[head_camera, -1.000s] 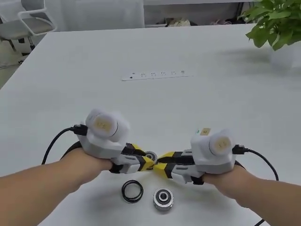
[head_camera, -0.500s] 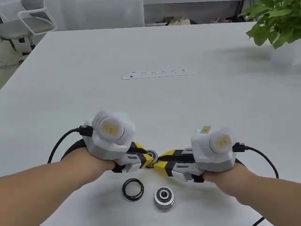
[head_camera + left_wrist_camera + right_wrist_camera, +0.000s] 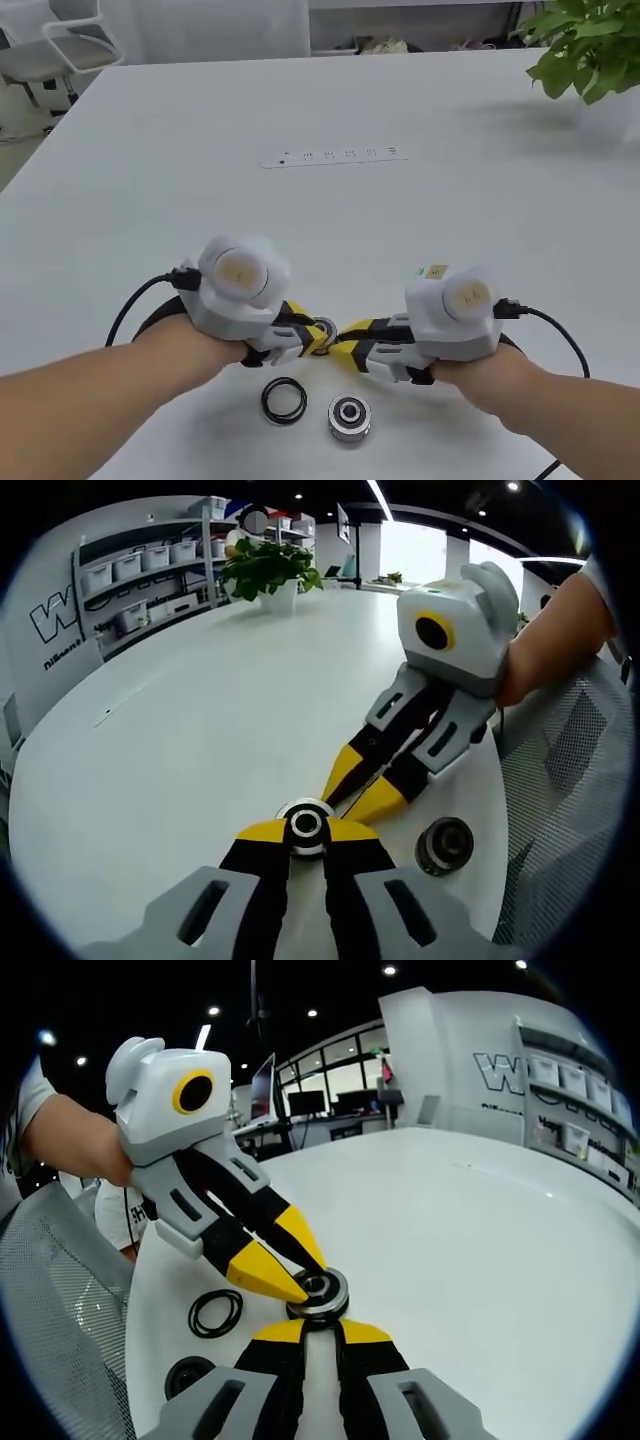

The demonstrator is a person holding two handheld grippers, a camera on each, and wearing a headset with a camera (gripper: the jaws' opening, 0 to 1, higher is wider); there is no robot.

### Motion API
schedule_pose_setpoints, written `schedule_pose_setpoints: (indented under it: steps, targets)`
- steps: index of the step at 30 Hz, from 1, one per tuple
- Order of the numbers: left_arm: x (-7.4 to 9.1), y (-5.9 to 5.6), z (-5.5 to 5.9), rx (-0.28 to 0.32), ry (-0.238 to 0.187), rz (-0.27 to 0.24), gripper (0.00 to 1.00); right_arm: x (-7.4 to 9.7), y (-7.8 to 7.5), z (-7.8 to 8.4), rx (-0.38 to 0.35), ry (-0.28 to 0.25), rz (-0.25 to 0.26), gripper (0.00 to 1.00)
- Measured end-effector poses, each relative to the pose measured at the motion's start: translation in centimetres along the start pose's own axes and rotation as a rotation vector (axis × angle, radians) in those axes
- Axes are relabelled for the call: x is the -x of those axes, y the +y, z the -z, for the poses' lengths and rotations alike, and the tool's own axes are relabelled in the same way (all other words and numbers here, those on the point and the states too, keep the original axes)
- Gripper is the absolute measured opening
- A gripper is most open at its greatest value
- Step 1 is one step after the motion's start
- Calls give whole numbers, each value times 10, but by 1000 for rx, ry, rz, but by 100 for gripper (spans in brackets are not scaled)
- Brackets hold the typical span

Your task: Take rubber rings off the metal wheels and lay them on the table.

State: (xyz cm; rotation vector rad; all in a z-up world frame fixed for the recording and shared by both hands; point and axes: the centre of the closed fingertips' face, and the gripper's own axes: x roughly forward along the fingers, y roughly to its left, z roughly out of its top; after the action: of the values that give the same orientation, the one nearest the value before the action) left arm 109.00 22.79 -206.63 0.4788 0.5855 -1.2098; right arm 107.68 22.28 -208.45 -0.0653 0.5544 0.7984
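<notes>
Rubber ring looks to be seated on the metal wheel, which is held just above the bench between the two gripper tips, nose to nose. Left gripper is clamped across the wheel. Right gripper comes in from the opposite side, jaws nipped at the rim; can't tell if it has the ring alone. Wheel face points up, so I'd peel upward and toward the right. Loose rings and a second wheel lie just nearer the person.
</notes>
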Motion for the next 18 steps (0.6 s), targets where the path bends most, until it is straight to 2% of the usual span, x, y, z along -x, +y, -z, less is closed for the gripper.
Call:
schedule_pose_setpoints:
  steps: [7, 9, 18]
  targets:
    - [0, 1, 0, 6, -7, -5, 8, 0, -2, 0, -32, -1, 1, 3]
    - [0, 1, 0, 9, -9, -8, 8, 1, -5, 0, -66, -4, 11, 0]
    - [0, -1, 1, 10, -10, -19, 8, 2, -9, -1, -202, -30, 13, 0]
